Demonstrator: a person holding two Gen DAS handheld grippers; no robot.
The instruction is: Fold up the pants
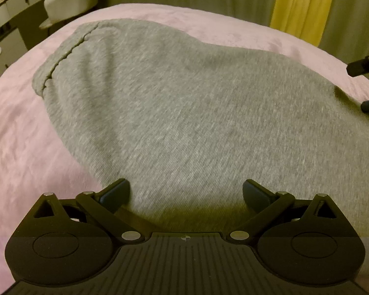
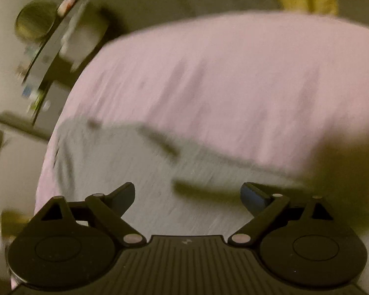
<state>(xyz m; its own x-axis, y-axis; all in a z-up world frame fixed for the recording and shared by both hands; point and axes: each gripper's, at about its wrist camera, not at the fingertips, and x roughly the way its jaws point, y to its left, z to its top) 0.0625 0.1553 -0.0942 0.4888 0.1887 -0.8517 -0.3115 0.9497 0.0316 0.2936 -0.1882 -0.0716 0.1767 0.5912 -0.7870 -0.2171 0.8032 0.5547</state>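
Grey pants point(image 1: 184, 103) lie flat on the pink bedspread point(image 1: 17, 135), under the left gripper point(image 1: 186, 191) and right gripper point(image 2: 187, 193), both spread wide and holding nothing. A shallow pinch would likely catch one layer and skew the fold. Bare spread beyond gives room; the cabinet point(image 2: 19, 78) crowds the left edge

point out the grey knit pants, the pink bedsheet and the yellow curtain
grey knit pants point(image 1: 184, 113), left wrist view, middle of the fabric
pink bedsheet point(image 1: 17, 147), left wrist view, bare part left of the pants
yellow curtain point(image 1: 305, 7), left wrist view, lit folds
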